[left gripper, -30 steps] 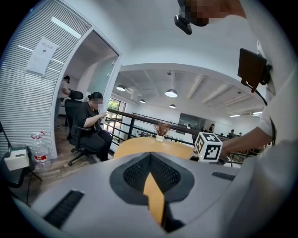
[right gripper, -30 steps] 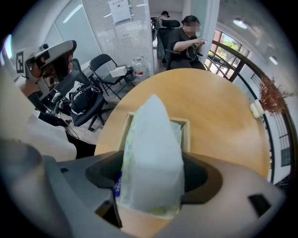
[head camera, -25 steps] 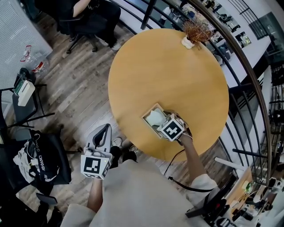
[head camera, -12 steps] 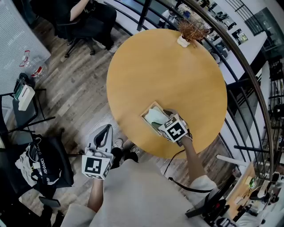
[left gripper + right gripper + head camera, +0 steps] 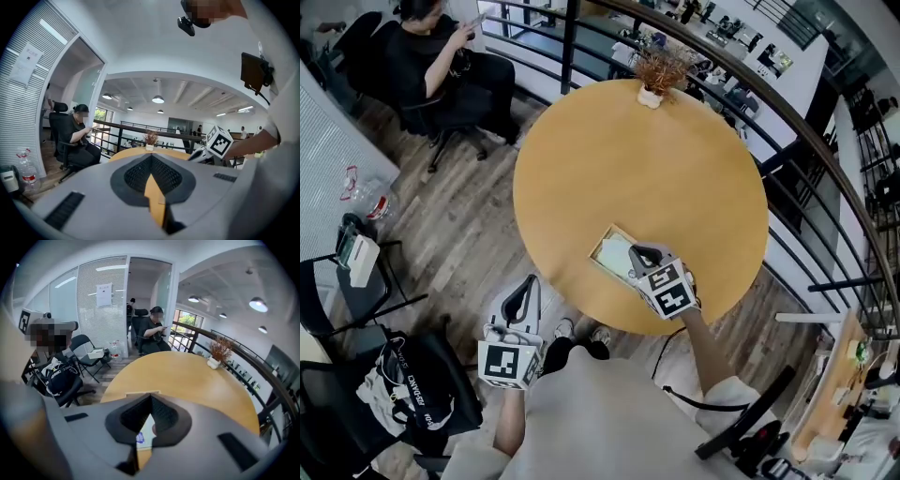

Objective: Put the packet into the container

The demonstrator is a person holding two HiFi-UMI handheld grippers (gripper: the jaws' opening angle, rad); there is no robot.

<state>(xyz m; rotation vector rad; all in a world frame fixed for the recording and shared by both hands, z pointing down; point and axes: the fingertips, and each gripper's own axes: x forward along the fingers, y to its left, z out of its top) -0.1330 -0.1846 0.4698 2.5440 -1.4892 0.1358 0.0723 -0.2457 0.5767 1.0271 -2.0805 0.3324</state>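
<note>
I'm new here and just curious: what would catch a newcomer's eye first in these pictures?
The big round wooden table, with a dried plant at its far edge. At its near edge, the right hand-held gripper, jaws shut, hangs over an open container with a pale packet inside.

The table [image 5: 656,169] is round, with a plain top of light orange-brown wood and no cloth on it. Two things stand directly on it. A small rectangular container [image 5: 599,244] with a pale rim is near the edge that is closest to the person, turned at an angle to that edge. A little white pot [image 5: 650,97] with a dried brown plant [image 5: 661,67] stands at the opposite edge, beside the dark railing, well apart from the container.
</note>
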